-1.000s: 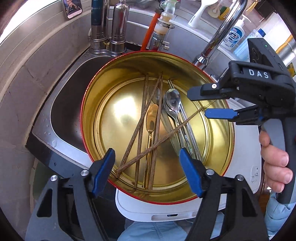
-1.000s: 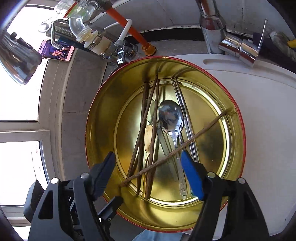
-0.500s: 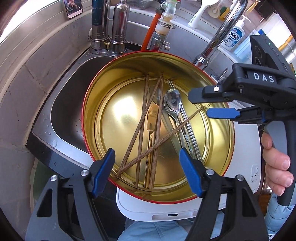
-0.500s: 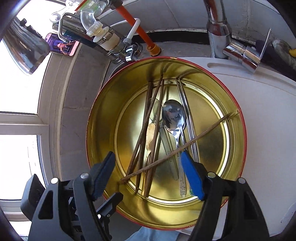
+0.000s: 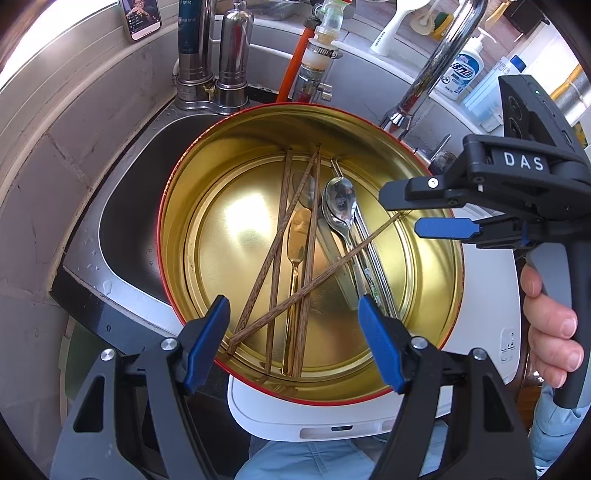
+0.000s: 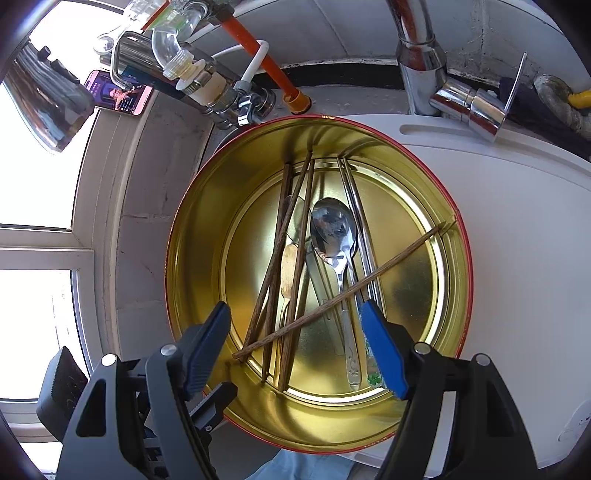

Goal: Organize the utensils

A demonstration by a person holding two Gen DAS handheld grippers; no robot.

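A round gold tin with a red rim (image 5: 177,206) (image 6: 184,229) holds several wooden chopsticks (image 5: 275,254) (image 6: 275,266), a steel spoon (image 5: 338,201) (image 6: 332,225), a gold spoon (image 5: 297,236) (image 6: 288,266) and metal chopsticks (image 5: 371,247) (image 6: 356,206). One chopstick (image 6: 388,266) lies diagonally across the others. My left gripper (image 5: 293,345) is open and empty above the tin's near edge. My right gripper (image 6: 295,347) is open and empty over the tin; it also shows in the left wrist view (image 5: 417,210) at the tin's right rim.
The tin rests on a white board (image 5: 491,332) (image 6: 517,258) over a steel sink (image 5: 122,221). Taps (image 5: 436,70) (image 6: 421,70), water filter canisters (image 5: 212,55), an orange hose (image 6: 266,62), soap bottles (image 5: 461,70) and a phone (image 5: 142,16) line the back.
The right gripper has shifted slightly up and right at the tin's rim. The utensils have not moved.
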